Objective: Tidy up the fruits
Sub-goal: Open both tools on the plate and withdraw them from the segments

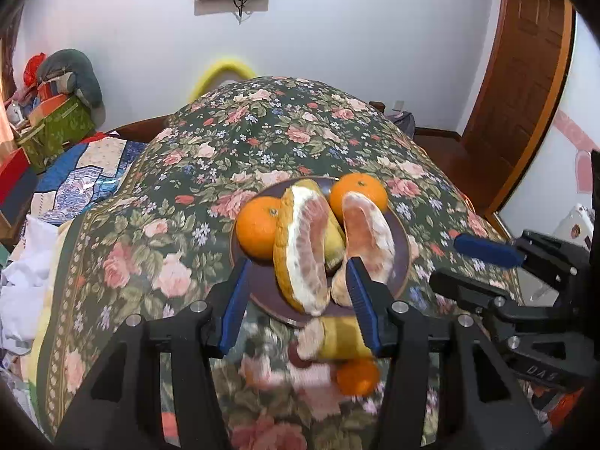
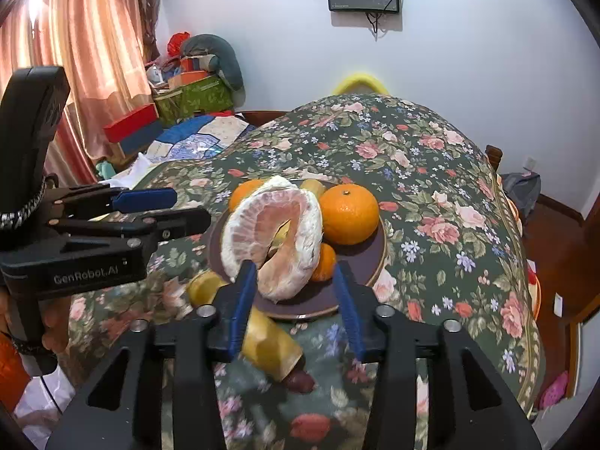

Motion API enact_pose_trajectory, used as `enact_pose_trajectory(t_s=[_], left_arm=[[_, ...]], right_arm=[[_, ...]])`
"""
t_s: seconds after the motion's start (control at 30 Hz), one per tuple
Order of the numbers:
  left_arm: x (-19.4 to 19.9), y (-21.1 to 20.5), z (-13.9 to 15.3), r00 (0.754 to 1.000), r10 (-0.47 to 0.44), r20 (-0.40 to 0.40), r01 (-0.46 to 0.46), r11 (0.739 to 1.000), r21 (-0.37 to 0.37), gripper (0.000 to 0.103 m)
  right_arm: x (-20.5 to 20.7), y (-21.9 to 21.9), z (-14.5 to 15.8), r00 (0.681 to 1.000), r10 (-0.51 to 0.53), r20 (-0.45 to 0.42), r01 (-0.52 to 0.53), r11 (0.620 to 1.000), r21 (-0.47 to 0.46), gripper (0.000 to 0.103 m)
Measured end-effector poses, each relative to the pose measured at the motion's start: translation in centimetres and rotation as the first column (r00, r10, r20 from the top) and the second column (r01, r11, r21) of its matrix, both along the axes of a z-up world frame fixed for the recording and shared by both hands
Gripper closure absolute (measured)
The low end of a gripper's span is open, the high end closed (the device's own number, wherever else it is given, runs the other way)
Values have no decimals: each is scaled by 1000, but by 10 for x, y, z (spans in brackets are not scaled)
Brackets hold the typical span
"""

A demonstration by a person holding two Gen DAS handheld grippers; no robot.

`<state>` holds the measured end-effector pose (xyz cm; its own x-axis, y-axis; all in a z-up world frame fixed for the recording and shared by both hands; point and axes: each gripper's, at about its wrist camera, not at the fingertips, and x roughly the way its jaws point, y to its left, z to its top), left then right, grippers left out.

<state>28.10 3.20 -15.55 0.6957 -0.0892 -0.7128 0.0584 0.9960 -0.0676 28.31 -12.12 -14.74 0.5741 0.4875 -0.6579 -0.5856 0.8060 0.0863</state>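
Observation:
A dark plate (image 1: 403,240) on the floral cloth holds two oranges (image 1: 258,227) (image 1: 358,191), a pomelo wedge with yellow rind (image 1: 300,247) and a peeled pomelo segment (image 2: 277,232). My left gripper (image 1: 298,300) stands open over the plate's near rim. The wedge's lower end shows between its fingers, which do not touch it. My right gripper (image 2: 294,288) is open just in front of the peeled segment, with nothing gripped. From the side, the left gripper (image 2: 191,206) and the right gripper (image 1: 444,260) each show empty tips.
Off the plate, near me, lie a yellow rind piece (image 2: 270,341), a small yellow piece (image 2: 204,287), a blurred orange (image 1: 356,375) and a reddish bit (image 2: 300,380). A small orange (image 2: 324,262) peeks from behind the peeled segment. Boxes and bedding (image 2: 187,97) crowd the left.

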Motion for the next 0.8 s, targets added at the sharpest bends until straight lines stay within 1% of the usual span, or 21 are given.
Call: enact_pose_trajectory(t_s=[0.17,0.37,0.53,0.8], left_arm=[[-20,-6,-4,1000,-10,-25,10,1000,-5,51],[-37,-15,-22,997,-23,-80,22,1000,-10,51],[-42,-27,-39,991,-39,-128,39,999,-1,51],[-42,-41,-59,983,-74,-168,76,997,4,51]], right_arm=[[-16,-8,6,1000,-10,18,11,1000,-17,60],[-30,-18,5,1000,-18,16,19,999,-36,60],[-39,-27,-2,1000,-22,-4,22,999,-46,59],[-41,-29,-22,998,-20,-53,16,997,-70,58]])
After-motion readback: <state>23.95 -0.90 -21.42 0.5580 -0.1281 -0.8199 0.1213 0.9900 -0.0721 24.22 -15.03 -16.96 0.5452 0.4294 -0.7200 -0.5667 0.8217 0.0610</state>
